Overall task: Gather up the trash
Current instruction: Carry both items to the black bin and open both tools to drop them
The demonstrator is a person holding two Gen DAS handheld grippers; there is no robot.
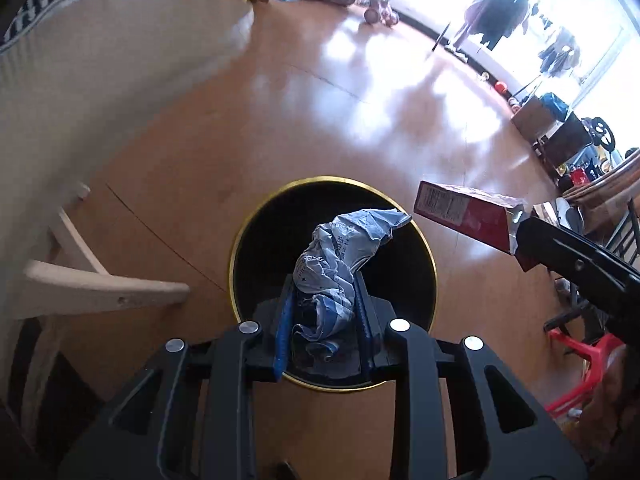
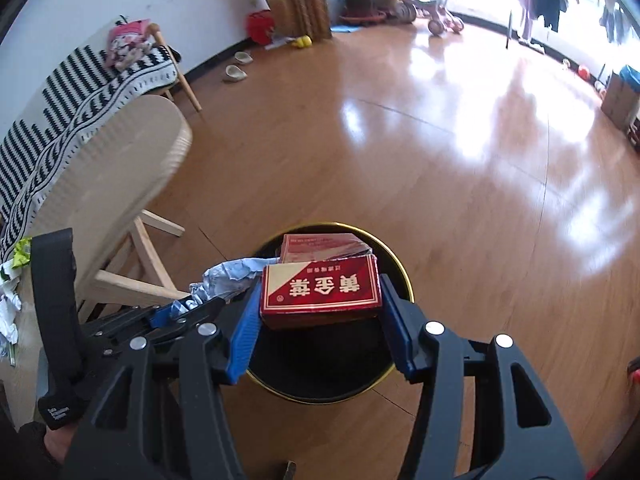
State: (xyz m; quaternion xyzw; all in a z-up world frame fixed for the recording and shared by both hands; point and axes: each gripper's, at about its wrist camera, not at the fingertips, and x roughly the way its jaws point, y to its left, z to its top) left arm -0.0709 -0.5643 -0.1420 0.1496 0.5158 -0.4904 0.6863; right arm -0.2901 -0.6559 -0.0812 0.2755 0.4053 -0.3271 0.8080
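A round black bin with a gold rim (image 1: 240, 236) (image 2: 404, 276) stands on the wooden floor below both grippers. My left gripper (image 1: 324, 292) is shut on a crumpled blue-and-white plastic wrapper (image 1: 340, 252), held over the bin's mouth; the wrapper also shows in the right wrist view (image 2: 224, 276). My right gripper (image 2: 320, 300) is shut on a red box with gold characters (image 2: 320, 292), held over the bin. In the left wrist view the red box (image 1: 460, 212) hangs to the right of the bin, with the right gripper's fingers (image 1: 560, 248) around it.
A pale wooden table (image 1: 120, 60) (image 2: 112, 168) with white legs stands to the left of the bin. Scraps of paper and a green wrapper (image 2: 18, 256) lie on its edge. A striped sofa (image 2: 80, 88) is behind. A red stool (image 1: 580, 364) stands at the right.
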